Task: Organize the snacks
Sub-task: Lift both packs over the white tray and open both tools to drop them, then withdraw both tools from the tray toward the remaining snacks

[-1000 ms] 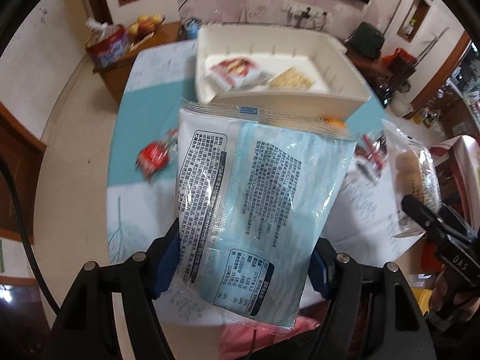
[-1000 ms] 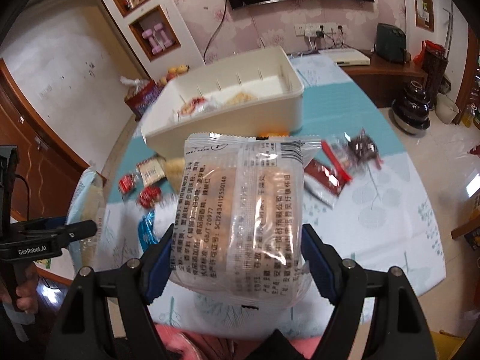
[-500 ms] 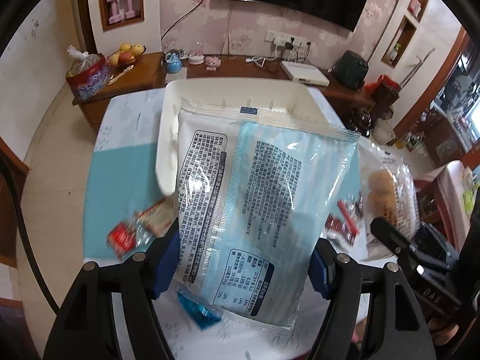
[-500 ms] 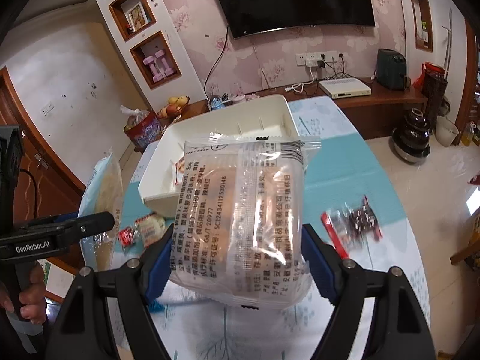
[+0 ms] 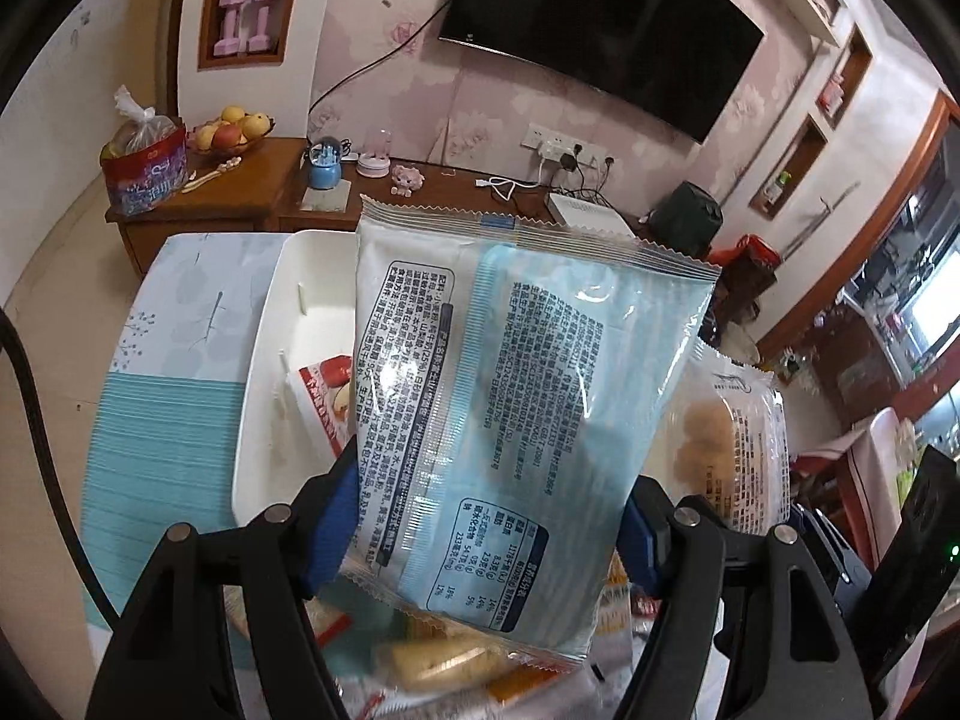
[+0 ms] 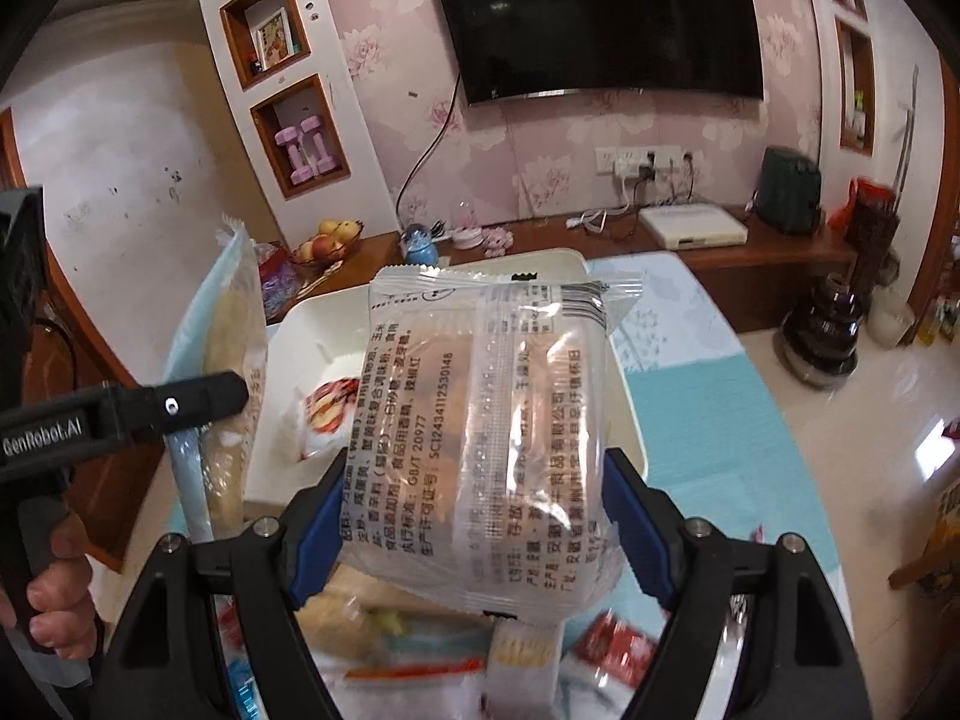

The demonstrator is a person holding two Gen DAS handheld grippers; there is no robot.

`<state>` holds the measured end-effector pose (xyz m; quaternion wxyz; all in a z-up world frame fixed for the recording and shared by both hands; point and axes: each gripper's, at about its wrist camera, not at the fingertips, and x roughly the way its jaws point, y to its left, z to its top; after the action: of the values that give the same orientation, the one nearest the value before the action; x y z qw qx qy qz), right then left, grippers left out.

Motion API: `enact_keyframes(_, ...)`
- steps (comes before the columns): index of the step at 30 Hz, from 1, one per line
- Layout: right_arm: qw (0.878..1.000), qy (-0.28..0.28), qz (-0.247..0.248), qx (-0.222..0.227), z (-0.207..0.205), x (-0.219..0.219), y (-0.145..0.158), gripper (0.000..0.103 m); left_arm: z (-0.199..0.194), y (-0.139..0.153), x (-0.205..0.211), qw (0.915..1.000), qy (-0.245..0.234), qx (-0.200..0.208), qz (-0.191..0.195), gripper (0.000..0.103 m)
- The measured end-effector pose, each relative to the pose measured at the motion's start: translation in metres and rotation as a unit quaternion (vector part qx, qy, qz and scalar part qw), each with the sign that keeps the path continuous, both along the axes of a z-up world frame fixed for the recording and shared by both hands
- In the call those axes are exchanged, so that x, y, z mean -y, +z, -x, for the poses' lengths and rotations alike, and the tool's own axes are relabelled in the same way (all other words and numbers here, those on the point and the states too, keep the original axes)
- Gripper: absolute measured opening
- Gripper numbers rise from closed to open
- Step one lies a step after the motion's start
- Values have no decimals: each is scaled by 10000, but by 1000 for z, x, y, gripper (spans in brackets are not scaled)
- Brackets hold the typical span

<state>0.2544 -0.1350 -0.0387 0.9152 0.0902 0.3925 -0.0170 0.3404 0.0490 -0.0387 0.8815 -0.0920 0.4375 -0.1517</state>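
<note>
Pink floral wallpaper behind, wall-mounted TV (image 6: 600,18), wooden sideboard (image 5: 240,192) along the wall with a fruit bowl (image 5: 231,132); table (image 5: 162,414) has a teal and white patterned cloth

Left side: left gripper (image 5: 480,522) pitched down at the table, both blue pads clamped on the lower half of a light-blue snack bag (image 5: 516,396), printed back panel facing the camera, bag standing up in front of the lens. In the right wrist view the same tool (image 6: 198,402) comes in from the left edge, a hand (image 6: 54,606) wrapped on its grip, only the fingers visible, and the blue bag (image 6: 222,372) shows edge-on

Centre: white storage bin (image 5: 270,372) on the table past both bags, open top. A red and white packet (image 5: 324,396) lies inside near the left wall. Most of the bin interior is blocked by the held bags, can't tell what else is in it

Right side: right gripper (image 6: 480,534) also tilted down, pads pressed on the sides of a clear biscuit pack (image 6: 486,438), black print on the wrapper, contents read as a pale orange blur. That pack (image 5: 732,444) shows in the left view just right of the blue bag, partly hidden by it

Bottom of both views: loose snack packets (image 6: 612,648) on the table under the fingers, motion-blurred and cut by the frame edge, types not readable
</note>
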Motion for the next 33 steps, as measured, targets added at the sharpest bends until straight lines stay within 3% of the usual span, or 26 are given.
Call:
enact_keyframes(7,9995,77,248,164,-19,0,-19,81,-18,-28,-8,9990,69,-348,289,72)
enact_keyframes(11,9996,85,271,-45,-26,1,-32,84,-24,-34,-11,9986,205,-411,272,73)
enact_keyframes(14,9996,-15,264,21,-28,5,-32,87,-26,-34,-15,9978,241,-470,405,91)
enact_keyframes(23,9988,-38,323,377,-15,14,-6,87,-1,-5,-9,9992,136,-236,277,92)
enact_keyframes(33,9986,-186,-26,489,29,23,29,87,69,39,-16,9997,-18,55,250,92)
